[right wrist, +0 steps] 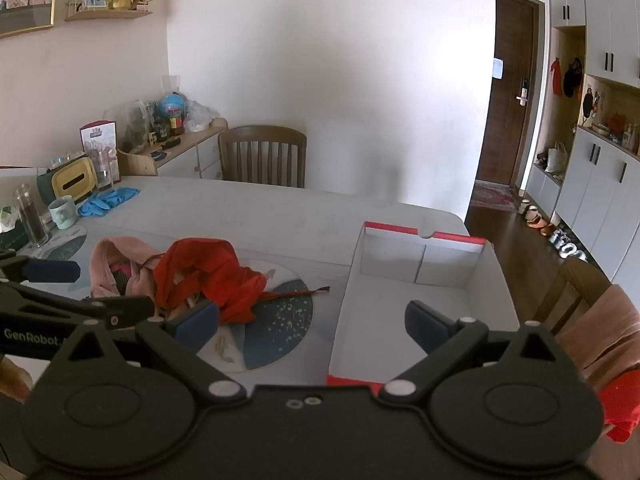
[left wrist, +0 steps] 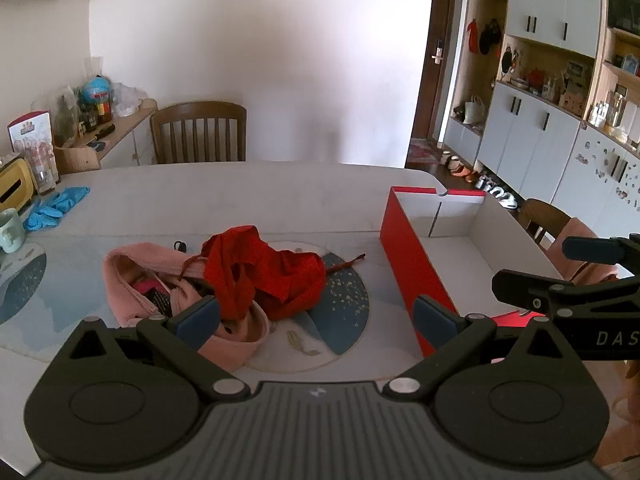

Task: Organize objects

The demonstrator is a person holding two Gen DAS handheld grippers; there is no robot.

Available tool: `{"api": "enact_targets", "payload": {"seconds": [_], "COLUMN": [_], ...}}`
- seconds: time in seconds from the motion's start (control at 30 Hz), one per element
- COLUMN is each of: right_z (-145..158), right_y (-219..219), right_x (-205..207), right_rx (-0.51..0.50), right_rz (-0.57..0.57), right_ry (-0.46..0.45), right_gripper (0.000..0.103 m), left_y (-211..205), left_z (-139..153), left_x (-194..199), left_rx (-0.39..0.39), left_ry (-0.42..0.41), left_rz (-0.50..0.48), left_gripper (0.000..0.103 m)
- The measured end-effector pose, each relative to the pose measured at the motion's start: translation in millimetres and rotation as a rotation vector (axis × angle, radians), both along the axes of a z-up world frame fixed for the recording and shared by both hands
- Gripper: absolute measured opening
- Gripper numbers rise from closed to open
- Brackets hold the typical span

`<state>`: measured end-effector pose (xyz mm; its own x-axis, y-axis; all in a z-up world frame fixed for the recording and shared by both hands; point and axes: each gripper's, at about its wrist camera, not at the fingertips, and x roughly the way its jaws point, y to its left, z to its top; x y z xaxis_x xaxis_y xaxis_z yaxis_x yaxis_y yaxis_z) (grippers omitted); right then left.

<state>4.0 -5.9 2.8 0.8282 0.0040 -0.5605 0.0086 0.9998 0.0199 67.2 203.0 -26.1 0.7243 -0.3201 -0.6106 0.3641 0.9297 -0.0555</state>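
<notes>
Nearest the viewer, the left gripper [left wrist: 316, 316] and the right gripper [right wrist: 312, 322] hover above a pale table [left wrist: 240, 192], both with jaws spread wide and nothing between them. Just beyond the right gripper sits an open red box [right wrist: 424, 300] with a white inside, holding nothing visible. To its left, just ahead of the left gripper, lies a crumpled red garment [left wrist: 260, 272], draped partly over a pink garment [left wrist: 132, 276], on a round blue-patterned placemat [left wrist: 344, 304]. Farther back, blue gloves [left wrist: 56, 204] lie near the table's left edge.
</notes>
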Motion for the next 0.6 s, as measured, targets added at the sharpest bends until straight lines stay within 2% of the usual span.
{"api": "enact_targets", "payload": {"seconds": [0.6], "right_z": [2.7], "right_y": [-6.0], "right_x": [11.8], "right_rx": [0.004], "right_rz": [-0.002], "right_ry": [-0.007], "right_gripper": [0.1], "left_y": [-3.7], "left_z": [0.0], "left_x": [10.9], "left_rx": [-0.022], "left_ry": [0.002], "left_rz": [0.004], "left_gripper": [0.103]}}
